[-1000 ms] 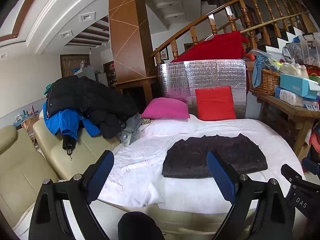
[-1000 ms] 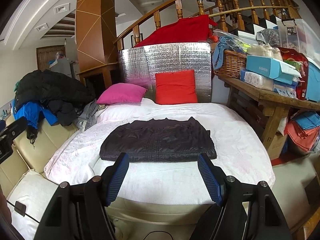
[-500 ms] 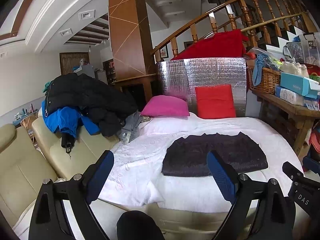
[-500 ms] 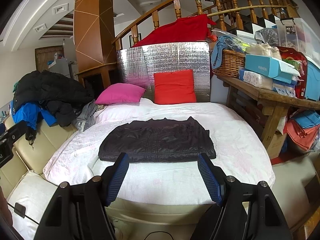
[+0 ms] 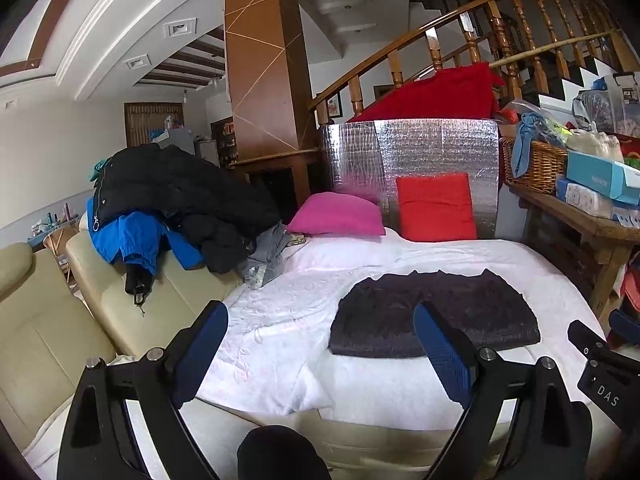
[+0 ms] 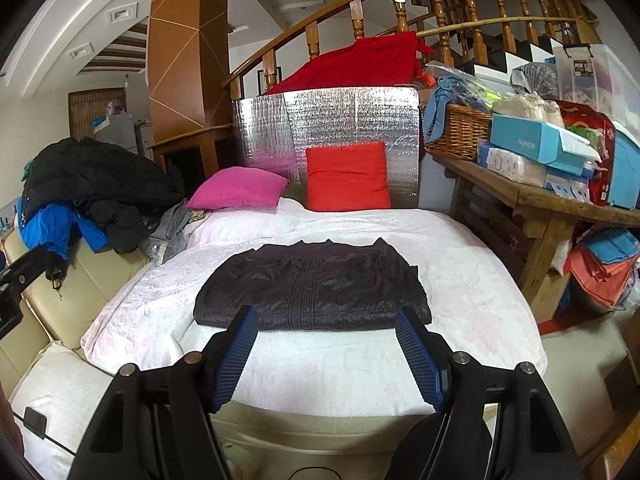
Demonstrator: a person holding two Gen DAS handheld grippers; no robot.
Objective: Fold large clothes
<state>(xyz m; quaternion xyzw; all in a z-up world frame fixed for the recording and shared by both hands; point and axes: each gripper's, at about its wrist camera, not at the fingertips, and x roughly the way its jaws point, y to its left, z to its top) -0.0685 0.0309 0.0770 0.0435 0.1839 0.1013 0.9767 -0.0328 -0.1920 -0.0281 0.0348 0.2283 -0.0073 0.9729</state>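
A dark quilted jacket [image 6: 312, 286], already folded into a flat rectangle, lies on the white bedspread [image 6: 472, 300], its long axis running left to right across both views. The right gripper [image 6: 326, 356] hovers just short of the jacket's near edge, jaws wide apart and empty, squarely centred on it. The left gripper [image 5: 320, 354], equally spread and empty, sits off toward the jacket's left end, so the right hand appears better placed for the next fold.
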